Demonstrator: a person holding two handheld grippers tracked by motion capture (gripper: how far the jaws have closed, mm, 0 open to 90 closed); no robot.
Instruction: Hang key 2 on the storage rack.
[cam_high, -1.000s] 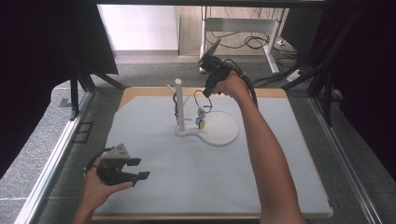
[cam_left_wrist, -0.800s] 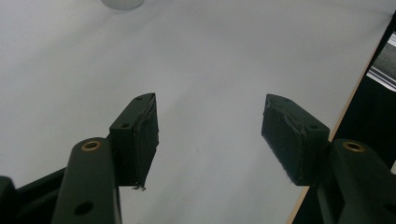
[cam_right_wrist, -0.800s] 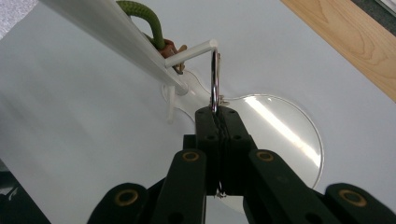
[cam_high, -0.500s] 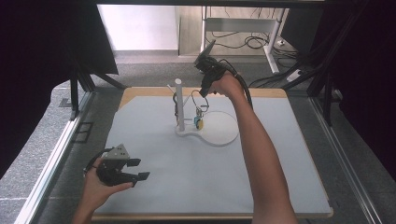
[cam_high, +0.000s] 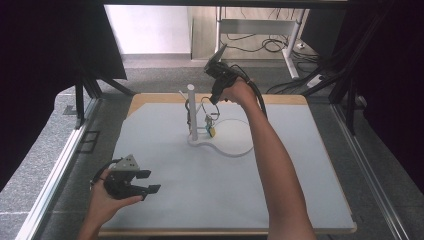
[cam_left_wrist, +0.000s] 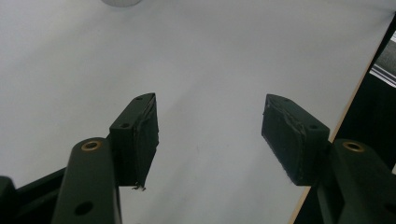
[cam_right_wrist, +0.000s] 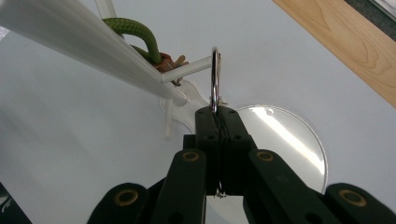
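Note:
A white stand with an upright post (cam_high: 191, 110) and a round flat base (cam_high: 235, 145) stands at the middle back of the mat. My right gripper (cam_high: 214, 101) hovers beside the post's top, shut on a metal key ring (cam_right_wrist: 215, 79). A small yellow and blue charm (cam_high: 211, 128) dangles under it. In the right gripper view the ring sits at the tip of a white side peg (cam_right_wrist: 189, 70), beside a green cord (cam_right_wrist: 135, 30) looped on the post (cam_right_wrist: 84, 42). My left gripper (cam_high: 146, 182) rests open near the front left, nothing between its jaws (cam_left_wrist: 210, 126).
A pale grey mat (cam_high: 300, 170) covers the wooden table (cam_high: 280, 99). Dark curtains and metal frame rails flank both sides. Cables lie on the floor behind the table.
My right gripper has moved left and slightly back toward the post, carrying the ring and charm up to the side peg. The left gripper has stayed put.

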